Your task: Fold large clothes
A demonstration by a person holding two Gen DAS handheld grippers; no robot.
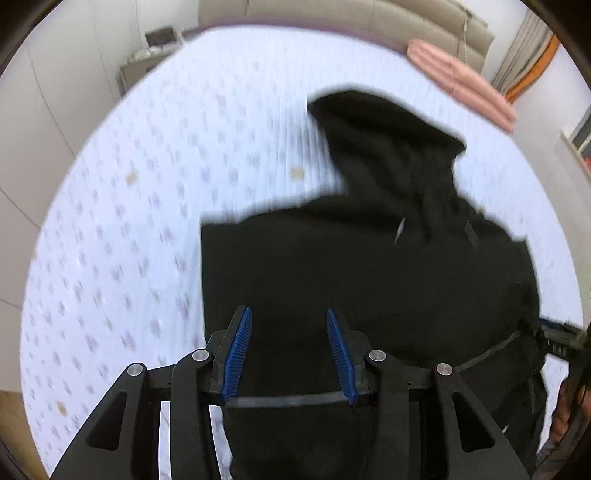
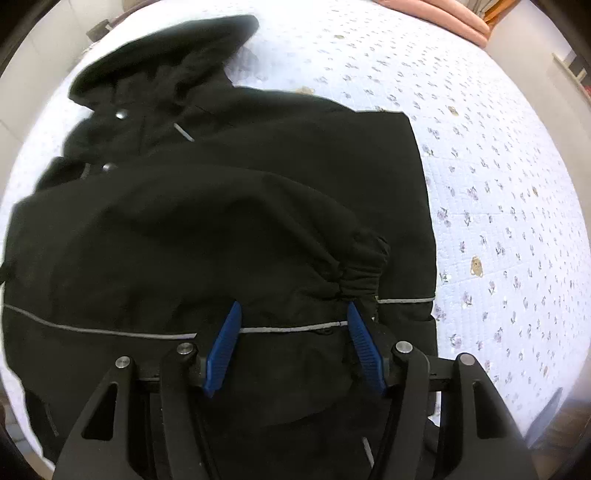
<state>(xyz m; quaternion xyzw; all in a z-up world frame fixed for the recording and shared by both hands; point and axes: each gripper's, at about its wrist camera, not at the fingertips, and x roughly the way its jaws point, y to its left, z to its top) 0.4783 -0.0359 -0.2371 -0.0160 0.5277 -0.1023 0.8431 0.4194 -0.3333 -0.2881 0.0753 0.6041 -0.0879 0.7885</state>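
A bed [image 1: 147, 206] covered in a pale quilted spread with small purple flowers fills the room. Behind it stands a padded beige headboard [image 1: 332, 22] – white walls [image 1: 44, 122] beside it. Folded pink bedding [image 1: 461, 81] lies at one corner.

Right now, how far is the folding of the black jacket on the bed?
Done: the black jacket lies on the bed, and one sleeve is folded across the body, cuff near the grey stripe. In hand: nothing; the left gripper and the right gripper are open above the fabric. Left: the hood is not tucked in, and the body is not folded up.
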